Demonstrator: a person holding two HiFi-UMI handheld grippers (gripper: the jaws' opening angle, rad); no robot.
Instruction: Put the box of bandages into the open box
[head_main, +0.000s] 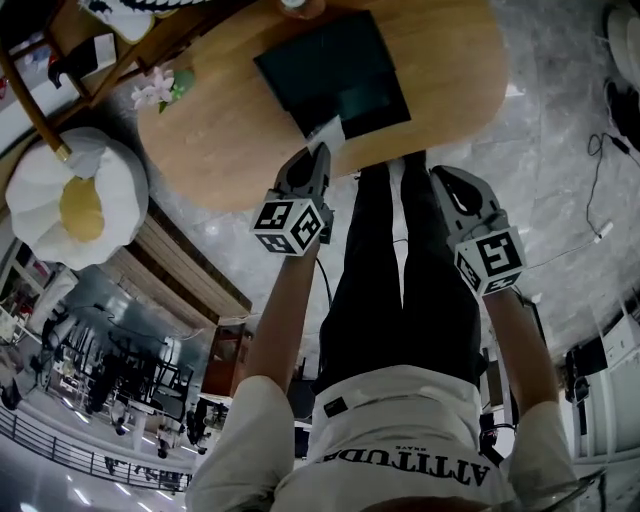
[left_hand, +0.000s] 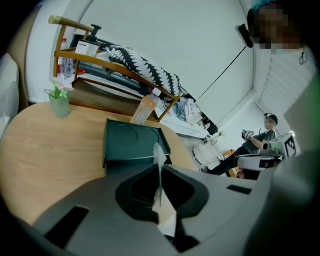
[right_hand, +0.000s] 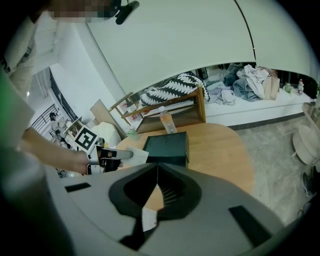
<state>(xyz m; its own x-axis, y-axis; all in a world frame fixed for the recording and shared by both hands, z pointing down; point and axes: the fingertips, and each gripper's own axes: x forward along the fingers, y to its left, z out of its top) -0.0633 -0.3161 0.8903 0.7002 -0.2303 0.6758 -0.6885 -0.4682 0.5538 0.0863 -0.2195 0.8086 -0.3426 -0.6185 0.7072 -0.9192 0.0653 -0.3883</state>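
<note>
The box of bandages (head_main: 328, 131) is a flat white pack, and my left gripper (head_main: 322, 150) is shut on it. In the left gripper view the box of bandages (left_hand: 160, 165) shows edge-on between the jaws of the left gripper (left_hand: 159, 172). Just ahead lies the dark green open box (head_main: 335, 75) (left_hand: 132, 142) on the round wooden table (head_main: 230, 140). My right gripper (head_main: 442, 175) hangs off the table's near edge, over the floor, shut on nothing (right_hand: 157, 167). From the right gripper view, the white pack (right_hand: 132, 156) sits just left of the dark box (right_hand: 167, 147).
A green cup of flowers (head_main: 160, 88) (left_hand: 59, 100) stands at the table's left. Behind the table are a bottle (left_hand: 142, 110) and a wooden rack (left_hand: 100, 65) with patterned cloth. A white and yellow cushion (head_main: 75, 200) lies on the floor. The person's dark trousers (head_main: 395, 260) are below the table edge.
</note>
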